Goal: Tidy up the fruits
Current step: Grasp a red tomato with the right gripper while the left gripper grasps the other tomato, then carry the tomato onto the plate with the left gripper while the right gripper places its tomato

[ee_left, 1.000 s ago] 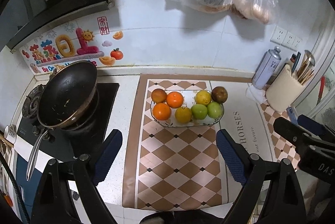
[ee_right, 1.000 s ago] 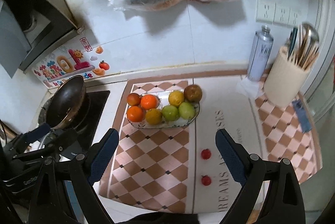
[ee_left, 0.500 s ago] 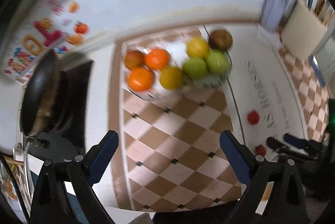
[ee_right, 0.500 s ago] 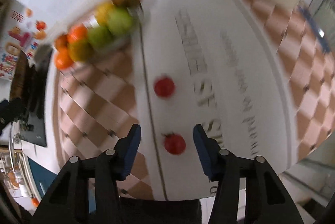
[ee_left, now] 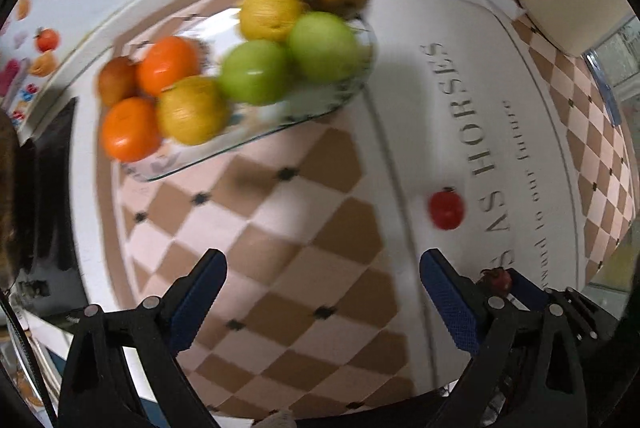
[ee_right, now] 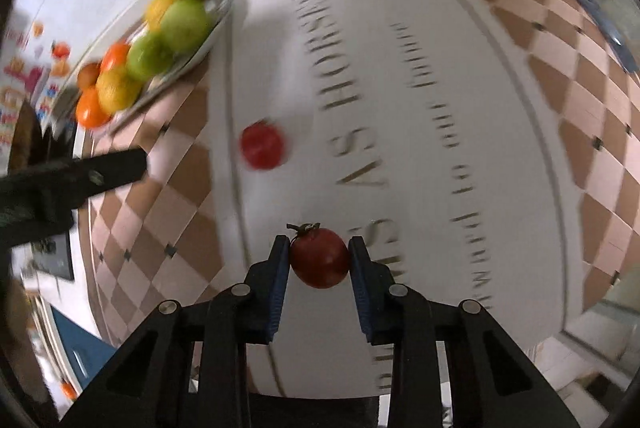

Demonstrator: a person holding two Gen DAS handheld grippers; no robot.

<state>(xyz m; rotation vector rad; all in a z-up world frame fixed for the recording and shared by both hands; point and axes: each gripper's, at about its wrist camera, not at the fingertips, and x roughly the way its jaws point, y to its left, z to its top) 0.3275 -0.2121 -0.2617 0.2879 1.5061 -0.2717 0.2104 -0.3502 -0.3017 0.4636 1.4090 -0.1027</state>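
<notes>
Checkered matting covers the counter (ee_left: 288,228). From the left wrist, the left gripper (ee_left: 322,292) hangs wide and empty above the mat; the fruit tray (ee_left: 256,132) lies far left, a loose tomato (ee_left: 447,210) to the right. From the right wrist, the right gripper (ee_right: 319,260), just closed, clamps a second tomato (ee_right: 320,258) near the mat's lettering.

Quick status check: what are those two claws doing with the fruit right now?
Right gripper shut on small red tomato. Left gripper open, empty. Second tomato loose on mat; fruit tray clear ahead, nothing blocking.
</notes>
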